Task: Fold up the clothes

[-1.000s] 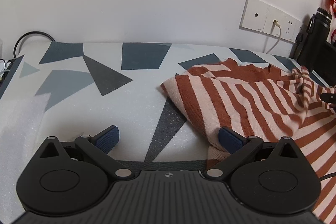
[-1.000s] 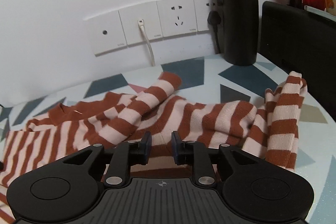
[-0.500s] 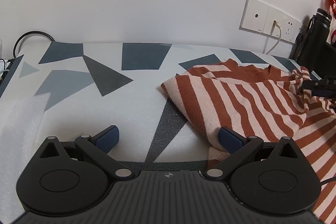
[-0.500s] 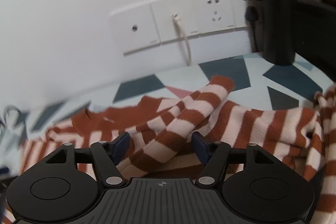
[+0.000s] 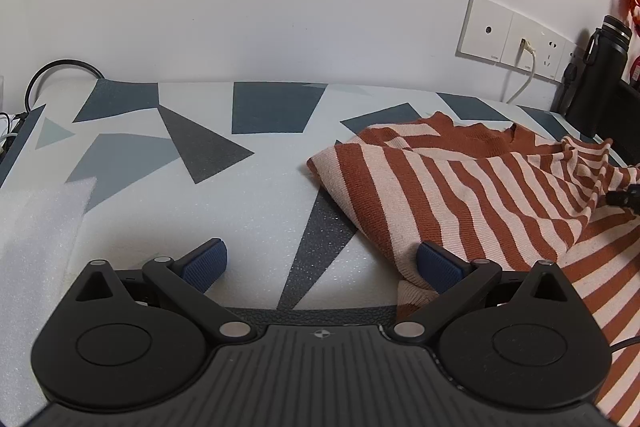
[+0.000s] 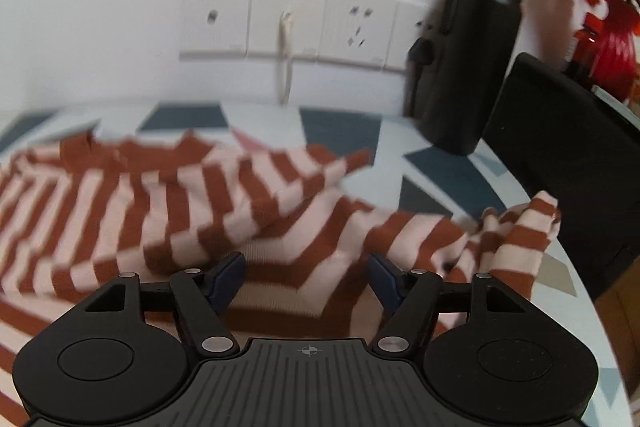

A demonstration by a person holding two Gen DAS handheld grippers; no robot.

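Geometric-patterned table under striped sweater — black bottle behind, both grippers' fingers wide apart, empty.

Your left gripper has a black body with a ribbed central plate marked by a small crosshair. Two round black discs flank it, and angled black link arms pivot on silver screws. Its fingers end in dark blue textured pads. Your right gripper has the same build: ribbed plate, crosshair mark, silver pivots and blue pads on black linkages.
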